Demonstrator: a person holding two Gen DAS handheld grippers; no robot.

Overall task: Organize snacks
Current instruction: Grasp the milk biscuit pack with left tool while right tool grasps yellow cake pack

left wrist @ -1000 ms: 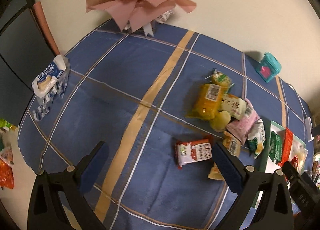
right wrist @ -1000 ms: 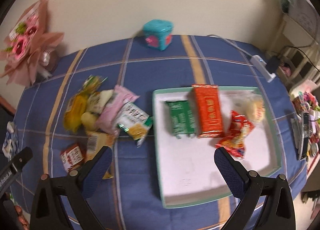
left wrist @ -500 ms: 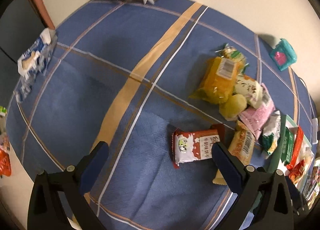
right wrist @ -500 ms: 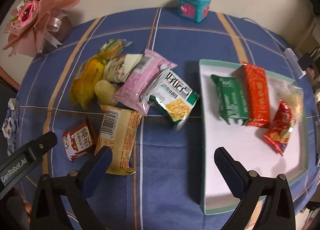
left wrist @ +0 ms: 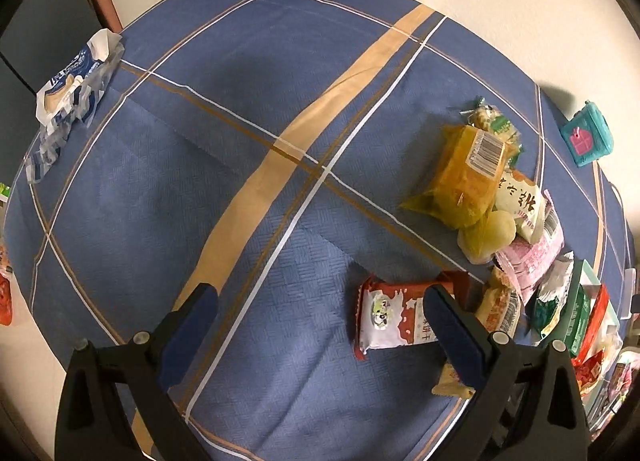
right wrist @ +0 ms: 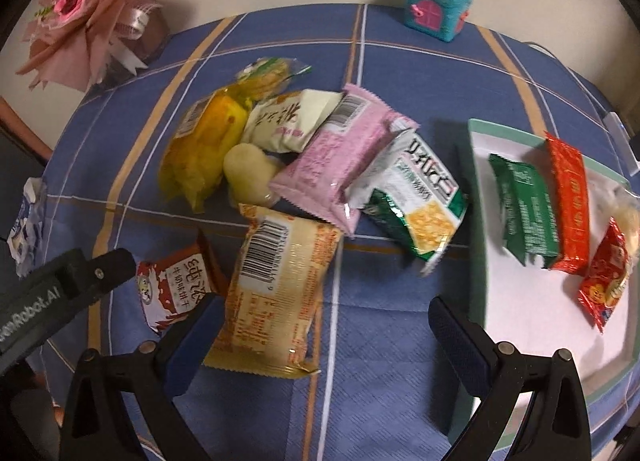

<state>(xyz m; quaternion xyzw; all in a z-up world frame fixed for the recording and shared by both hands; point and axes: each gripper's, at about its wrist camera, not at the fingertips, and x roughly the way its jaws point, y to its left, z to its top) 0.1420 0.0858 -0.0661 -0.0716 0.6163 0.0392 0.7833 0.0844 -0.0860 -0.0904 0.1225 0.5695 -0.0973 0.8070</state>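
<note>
A pile of snack packets lies on the blue checked tablecloth: a yellow packet [right wrist: 204, 145], a cream packet [right wrist: 288, 121], a pink packet [right wrist: 340, 157], a white-green cracker packet [right wrist: 416, 201], a tan barcode packet [right wrist: 276, 293] and a red-white milk packet [right wrist: 176, 289], which also shows in the left wrist view [left wrist: 396, 317]. A white tray [right wrist: 532, 301] with a green rim holds a green packet [right wrist: 524, 209], an orange-red packet [right wrist: 570, 201] and a small red packet [right wrist: 608, 281]. My left gripper [left wrist: 320, 329] is open, its right finger over the milk packet. My right gripper [right wrist: 326, 335] is open above the tan packet.
A pink flower bouquet [right wrist: 92, 17] stands at the table's back left. A teal toy box [right wrist: 436, 5] sits at the back. A blue-white wrapper [left wrist: 68, 97] lies at the left table edge. A white cable plug [right wrist: 620, 133] lies beyond the tray.
Both grippers have moved forward and down toward the snack pile. The right one has swung left from the tray to above the tan packet. Both stay open.
</note>
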